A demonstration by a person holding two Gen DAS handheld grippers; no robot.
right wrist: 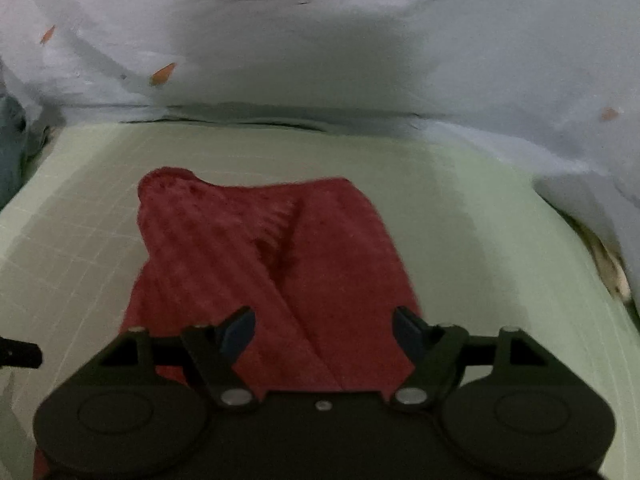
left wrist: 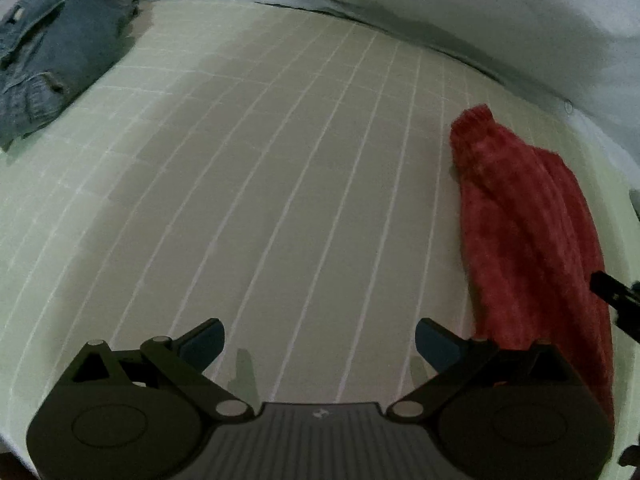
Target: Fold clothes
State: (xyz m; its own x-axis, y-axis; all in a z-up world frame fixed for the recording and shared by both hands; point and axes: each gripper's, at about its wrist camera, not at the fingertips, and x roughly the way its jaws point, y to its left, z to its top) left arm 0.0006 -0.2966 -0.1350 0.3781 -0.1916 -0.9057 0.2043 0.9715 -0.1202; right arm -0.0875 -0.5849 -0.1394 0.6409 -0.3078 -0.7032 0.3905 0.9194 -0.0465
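A red fuzzy garment [right wrist: 280, 264] lies folded lengthwise on the pale green grid mat [right wrist: 480, 240]. In the left wrist view it [left wrist: 532, 236] lies along the right side. My right gripper [right wrist: 324, 332] is open, hovering just above the near end of the red garment, holding nothing. My left gripper [left wrist: 320, 344] is open and empty over bare mat [left wrist: 260, 160], to the left of the red garment. Part of the right gripper [left wrist: 616, 292] shows at the right edge of the left wrist view.
A folded blue denim garment [left wrist: 52, 52] lies at the mat's far left corner. A light blue sheet with carrot prints [right wrist: 320, 48] rises behind the mat and along its right side.
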